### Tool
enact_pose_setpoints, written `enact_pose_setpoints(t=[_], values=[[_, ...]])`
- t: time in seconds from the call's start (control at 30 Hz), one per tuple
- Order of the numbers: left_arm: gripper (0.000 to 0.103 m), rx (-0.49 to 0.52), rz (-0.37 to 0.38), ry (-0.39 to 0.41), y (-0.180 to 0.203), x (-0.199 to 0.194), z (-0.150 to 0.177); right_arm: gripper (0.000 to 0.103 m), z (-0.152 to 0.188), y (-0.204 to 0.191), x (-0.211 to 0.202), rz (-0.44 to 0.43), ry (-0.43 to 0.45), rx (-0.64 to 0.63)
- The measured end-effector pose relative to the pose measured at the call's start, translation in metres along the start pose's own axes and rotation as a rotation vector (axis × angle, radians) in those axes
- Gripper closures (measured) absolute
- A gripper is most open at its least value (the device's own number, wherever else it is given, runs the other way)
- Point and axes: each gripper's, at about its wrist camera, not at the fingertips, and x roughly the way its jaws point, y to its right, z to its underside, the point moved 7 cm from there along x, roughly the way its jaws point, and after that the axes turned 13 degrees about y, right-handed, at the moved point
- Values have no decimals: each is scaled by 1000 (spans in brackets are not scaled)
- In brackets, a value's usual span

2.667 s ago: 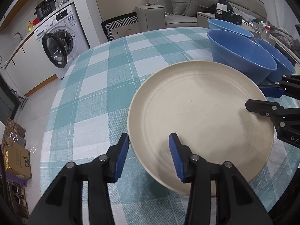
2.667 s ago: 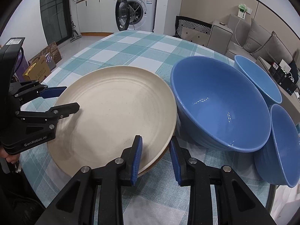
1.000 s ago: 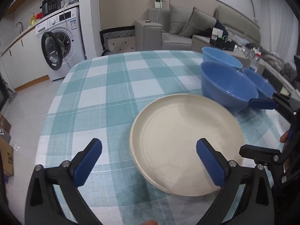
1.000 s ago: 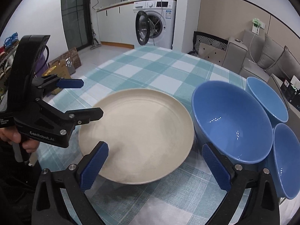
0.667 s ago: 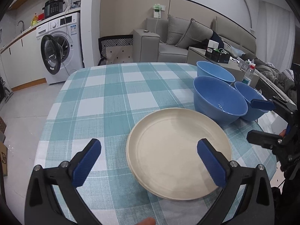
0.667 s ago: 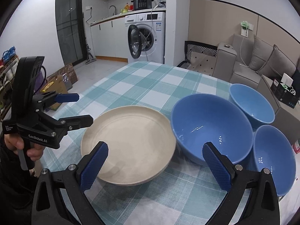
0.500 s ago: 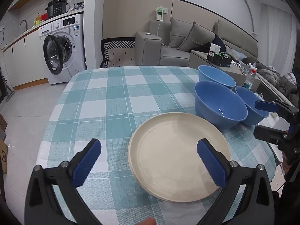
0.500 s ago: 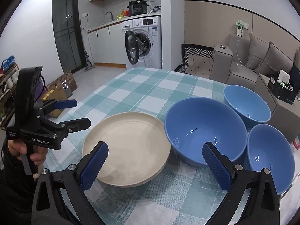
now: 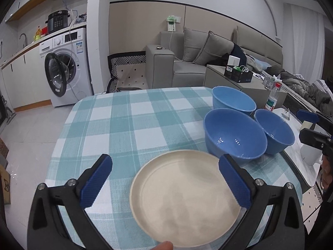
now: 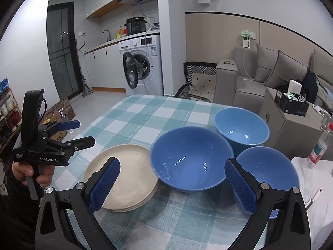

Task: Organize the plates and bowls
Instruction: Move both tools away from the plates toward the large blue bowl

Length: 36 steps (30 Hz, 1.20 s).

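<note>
1. Left gripper [image 9: 165, 174]: jaws spread wide, nothing between the pads; it hovers above the near edge of the table. Its body reads "GenRobot.AI" in the right wrist view
2. Stack of round cream plates [image 10: 122, 176]: flat on the teal-and-white checked tablecloth [image 9: 133, 125] at the near edge, touching the large bowl's wall on its right side
3. Large blue bowl [image 10: 191, 158]: upright, just right of the plates; deeper blue bowl [image 10: 241, 125] behind it near the far right edge, small blue bowl [image 10: 268, 170] at the near right corner. None nested
4. Right gripper [image 10: 171, 182]: jaws wide apart, holding nothing, raised over the near edge
5. Judgement: plates look done; bowls next. Next move calls for gripping one smaller bowl by its rim and nesting it into the large one
</note>
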Motion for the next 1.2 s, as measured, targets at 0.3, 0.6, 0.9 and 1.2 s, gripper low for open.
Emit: enact_pose_setpoints(t=[0.3,0.6,0.9,1.2], values=[[0,47,38,33,36,21,-38,1,-31,61,-27,97,62,101],[0,60,66,42,65,51,-68,1,-45,117,-35,185,61,151],[0,54,78,19,83,87,-82,1,-55,151,-26,215,48,192],[0,60,73,5,90,112,-94,1,-65,173,-18,250,36,204]])
